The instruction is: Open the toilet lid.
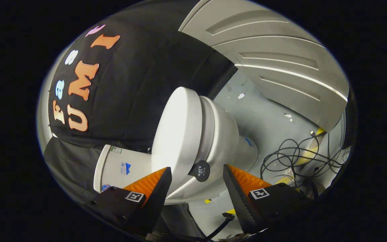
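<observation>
My tool (197, 178) is spread wide, holding nothing; the closed toilet lid (176, 134) sits between and just beyond the fingers. Best to straddle the lid's front edge squarely, clear of the round tab (199, 171), before lifting.

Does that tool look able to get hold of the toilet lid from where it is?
Probably yes: the tool is open, and the front edge of the toilet lid sits between its fingers with nothing blocking.

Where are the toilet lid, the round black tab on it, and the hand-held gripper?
toilet lid (176, 134), gripper view, on its broad top face.
round black tab (199, 170), gripper view, on its middle.
hand-held gripper (197, 179), gripper view, midway between its open fingertips.
</observation>
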`<state>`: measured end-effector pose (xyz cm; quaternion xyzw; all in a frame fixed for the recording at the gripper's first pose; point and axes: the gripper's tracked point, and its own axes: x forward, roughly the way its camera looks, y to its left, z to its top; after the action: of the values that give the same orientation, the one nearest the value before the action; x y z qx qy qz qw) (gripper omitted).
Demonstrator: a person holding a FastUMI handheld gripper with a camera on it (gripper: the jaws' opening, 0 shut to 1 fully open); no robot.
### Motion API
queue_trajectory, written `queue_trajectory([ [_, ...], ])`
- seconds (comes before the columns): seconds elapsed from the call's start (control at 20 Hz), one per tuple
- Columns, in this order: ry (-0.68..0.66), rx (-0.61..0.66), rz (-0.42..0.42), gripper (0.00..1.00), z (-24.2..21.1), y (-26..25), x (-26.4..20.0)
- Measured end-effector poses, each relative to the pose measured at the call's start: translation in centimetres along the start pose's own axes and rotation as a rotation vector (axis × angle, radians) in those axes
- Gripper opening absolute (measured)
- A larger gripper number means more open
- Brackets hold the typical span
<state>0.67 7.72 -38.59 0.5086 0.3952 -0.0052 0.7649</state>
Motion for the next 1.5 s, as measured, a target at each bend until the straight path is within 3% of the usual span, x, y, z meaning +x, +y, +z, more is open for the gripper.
queue_trajectory([
  [0.2, 0.059, 0.107, 0.026, 0.98, -1.4, -0.4, 1.1],
  [0.55, 0.028, 0.142, 0.068, 0.94, -0.2, 0.2, 2.7],
  [0.75, 0.048, 0.150, 0.054, 0.81, -0.5, -1.0, 4.2],
  [0.9, 0.048, 0.140, 0.047, 0.65, -0.6, -1.5, 4.8],
  [1.05, 0.035, 0.142, 0.058, 0.27, 0.0, -1.3, 5.0],
  [1.45, 0.104, 0.224, 0.120, 0.25, -0.8, -1.2, 5.0],
  [1.5, 0.088, 0.260, 0.125, 0.21, -0.9, -1.0, 6.9],
])
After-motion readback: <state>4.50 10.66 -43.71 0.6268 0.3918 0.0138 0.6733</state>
